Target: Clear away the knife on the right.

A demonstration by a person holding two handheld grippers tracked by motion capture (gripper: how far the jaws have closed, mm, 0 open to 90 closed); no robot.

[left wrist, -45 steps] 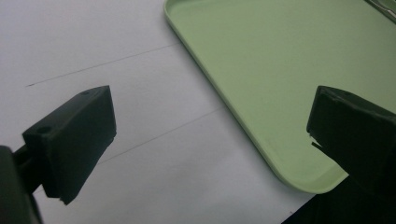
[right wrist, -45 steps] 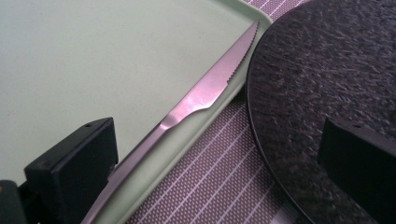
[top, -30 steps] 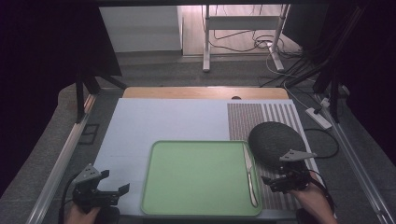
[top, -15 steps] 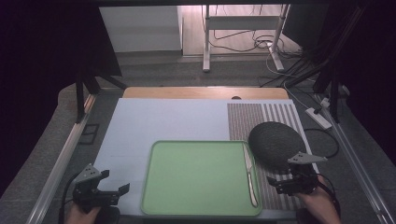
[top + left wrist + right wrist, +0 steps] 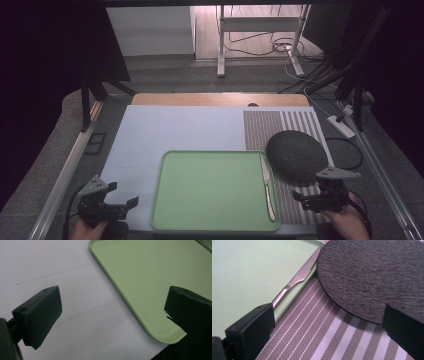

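Right gripper pulled back from the knife, both grippers empty at the near edge

Over the last second I've drawn my right gripper (image 5: 306, 199) back towards me along the striped placemat (image 5: 280, 131); it now sits low at the near right corner, jaws spread wide with nothing between them, while my left gripper (image 5: 122, 204) hasn't moved, also wide open and empty over the pale blue mat (image 5: 165, 130) just left of the green tray (image 5: 210, 190). The table knife (image 5: 267, 186) lies untouched along the tray's right rim, blade pointing away from me, just beside the dark round board (image 5: 296, 155). From the right gripper view the knife (image 5: 297, 282) is ahead and left of my jaws, so I judge no pick has started; I'd need to swing left to line up.
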